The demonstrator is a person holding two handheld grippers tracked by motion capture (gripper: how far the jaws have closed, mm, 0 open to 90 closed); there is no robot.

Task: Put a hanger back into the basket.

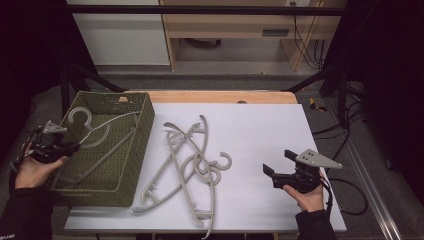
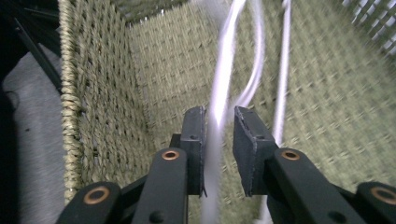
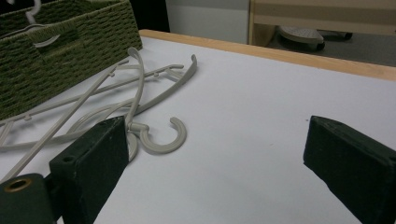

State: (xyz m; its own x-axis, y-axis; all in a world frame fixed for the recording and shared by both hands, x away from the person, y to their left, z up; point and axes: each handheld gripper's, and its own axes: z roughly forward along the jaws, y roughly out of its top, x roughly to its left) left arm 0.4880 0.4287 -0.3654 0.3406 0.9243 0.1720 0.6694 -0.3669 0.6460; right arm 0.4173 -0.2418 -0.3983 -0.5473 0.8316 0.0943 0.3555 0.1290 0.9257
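Observation:
A pale grey plastic hanger (image 1: 107, 125) lies slanted inside the green woven basket (image 1: 146, 125) at the table's left. My left gripper (image 1: 75, 147) reaches over the basket's left rim. In the left gripper view the hanger's bar (image 2: 224, 70) runs up between the jaws of that gripper (image 2: 219, 112), with a gap showing beside it, so the pads do not press on it. Several more hangers (image 1: 190, 160) lie tangled on the white tabletop. My right gripper (image 1: 278, 161) hovers open to their right, and in its own view nothing sits between its wide jaws (image 3: 217, 135).
The basket's woven wall (image 2: 163, 60) stands close around the left gripper. In the right gripper view a hanger hook (image 3: 163, 140) curls on the white sheet (image 3: 261, 102). A wooden table edge (image 1: 220, 96) runs along the back, with floor and cables beyond.

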